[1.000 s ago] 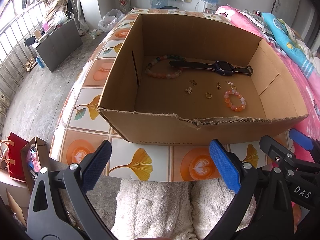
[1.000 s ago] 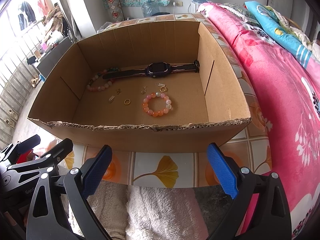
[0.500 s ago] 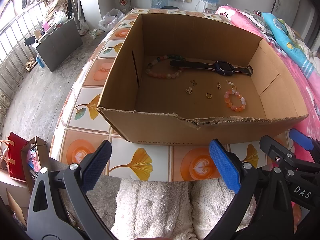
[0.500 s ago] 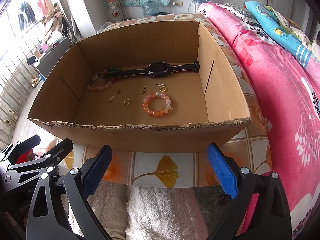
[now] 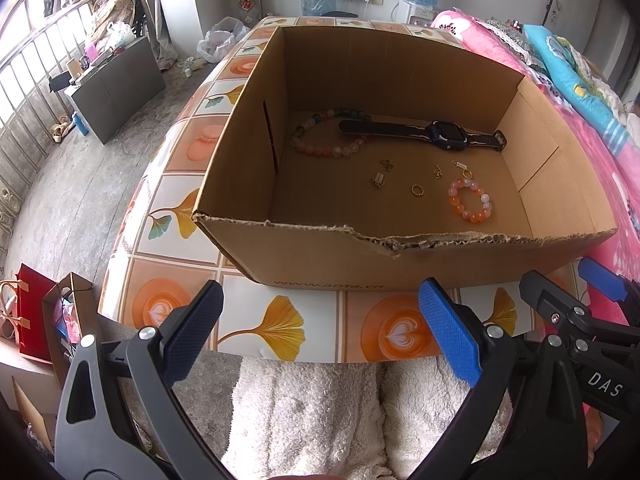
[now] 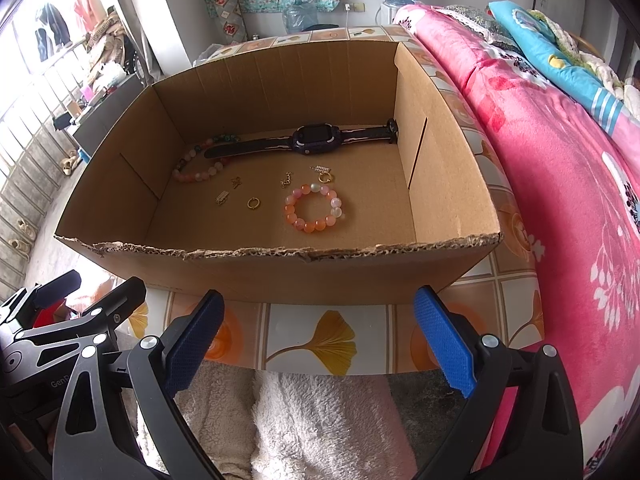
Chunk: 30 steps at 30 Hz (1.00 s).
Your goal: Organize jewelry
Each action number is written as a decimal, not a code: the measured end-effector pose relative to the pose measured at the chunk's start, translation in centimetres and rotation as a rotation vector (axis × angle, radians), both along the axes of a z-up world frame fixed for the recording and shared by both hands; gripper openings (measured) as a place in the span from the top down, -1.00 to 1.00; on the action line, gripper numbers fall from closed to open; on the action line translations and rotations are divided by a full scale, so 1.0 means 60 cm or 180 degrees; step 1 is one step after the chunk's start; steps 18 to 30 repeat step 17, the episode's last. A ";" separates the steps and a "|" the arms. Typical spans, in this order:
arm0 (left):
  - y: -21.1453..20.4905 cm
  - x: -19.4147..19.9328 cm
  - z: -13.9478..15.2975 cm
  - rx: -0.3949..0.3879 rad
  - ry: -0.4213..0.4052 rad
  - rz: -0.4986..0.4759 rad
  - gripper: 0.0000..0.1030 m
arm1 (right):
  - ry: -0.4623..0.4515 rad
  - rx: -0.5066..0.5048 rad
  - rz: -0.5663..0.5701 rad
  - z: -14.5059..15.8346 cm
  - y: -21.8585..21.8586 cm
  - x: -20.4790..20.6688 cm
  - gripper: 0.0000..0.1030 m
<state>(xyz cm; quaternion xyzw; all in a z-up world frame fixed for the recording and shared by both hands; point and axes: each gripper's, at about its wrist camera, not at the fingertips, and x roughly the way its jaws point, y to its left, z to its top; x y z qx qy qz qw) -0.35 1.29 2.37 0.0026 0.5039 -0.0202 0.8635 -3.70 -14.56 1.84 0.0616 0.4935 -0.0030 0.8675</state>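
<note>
Nothing had moved since the earlier frames: both grippers, left gripper [image 5: 320, 336] and right gripper [image 6: 318, 340], hung with jaws spread wide and empty, just short of the cardboard box [image 6: 280, 268]. Inside the box lay an orange bead bracelet [image 6: 315, 208], a gold ring [image 6: 253, 203], a dark smartwatch [image 6: 316, 139] along the far wall, and a longer bead bracelet [image 5: 328, 136] near the box's left wall.

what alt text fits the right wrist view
An open cardboard box on a tiled table holds a watch, two bead bracelets and small gold pieces. The open right gripper hovers before it, empty.
</note>
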 end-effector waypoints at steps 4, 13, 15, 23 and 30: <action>0.000 0.000 0.000 -0.0004 0.0002 0.0000 -0.84 | 0.0001 0.0001 0.0002 -0.001 -0.001 0.000 -0.81; 0.000 0.001 0.000 -0.0001 0.0005 0.0001 -0.83 | 0.0000 -0.0001 0.0002 -0.001 -0.001 0.001 -0.81; 0.000 0.001 0.000 -0.0003 0.0008 0.0001 -0.83 | 0.0004 0.0002 0.0001 -0.001 -0.001 0.001 -0.81; -0.001 0.000 -0.001 -0.0006 0.0015 0.0003 -0.83 | 0.0004 0.0001 0.0001 -0.002 -0.002 0.000 -0.81; -0.001 0.000 -0.001 -0.0006 0.0015 0.0003 -0.83 | 0.0004 0.0001 0.0001 -0.002 -0.002 0.000 -0.81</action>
